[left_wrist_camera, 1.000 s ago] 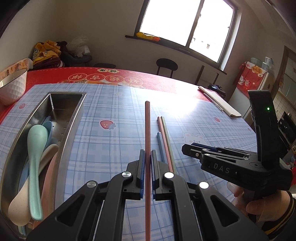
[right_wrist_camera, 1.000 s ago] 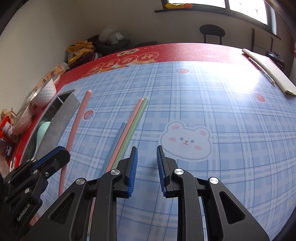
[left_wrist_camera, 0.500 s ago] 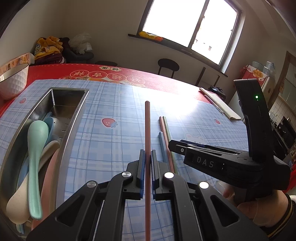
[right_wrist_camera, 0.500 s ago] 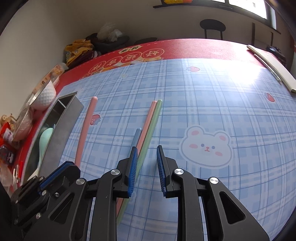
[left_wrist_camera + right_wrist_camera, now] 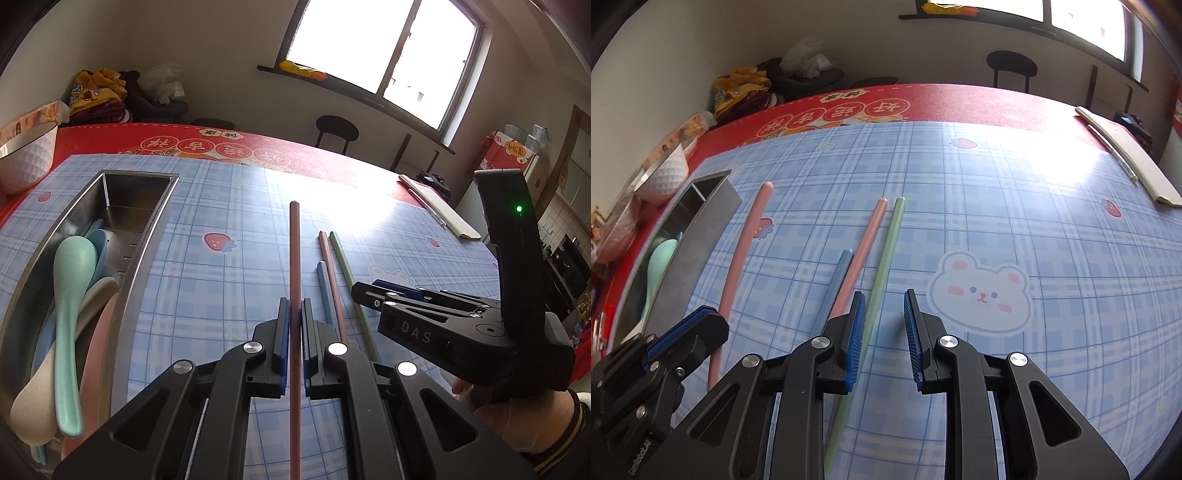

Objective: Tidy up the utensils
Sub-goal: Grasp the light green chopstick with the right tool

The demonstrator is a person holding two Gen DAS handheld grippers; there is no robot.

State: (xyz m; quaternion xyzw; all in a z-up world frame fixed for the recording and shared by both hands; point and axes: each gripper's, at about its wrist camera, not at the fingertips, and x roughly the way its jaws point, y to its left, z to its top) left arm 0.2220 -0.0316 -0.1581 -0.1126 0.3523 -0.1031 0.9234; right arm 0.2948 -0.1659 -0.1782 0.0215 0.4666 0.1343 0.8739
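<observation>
Chopsticks on the counter (image 5: 1052, 221) run lengthwise away from both hands: the left gripper (image 5: 294, 332) clenches one pink chopstick (image 5: 294, 251), while the right gripper (image 5: 884, 332), jaws parted and empty, hovers nearest the green chopstick (image 5: 886, 258).

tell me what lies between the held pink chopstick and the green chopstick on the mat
Between the held pink chopstick and the green chopstick lie a blue chopstick and another pink chopstick, clearest in the right wrist view.
</observation>
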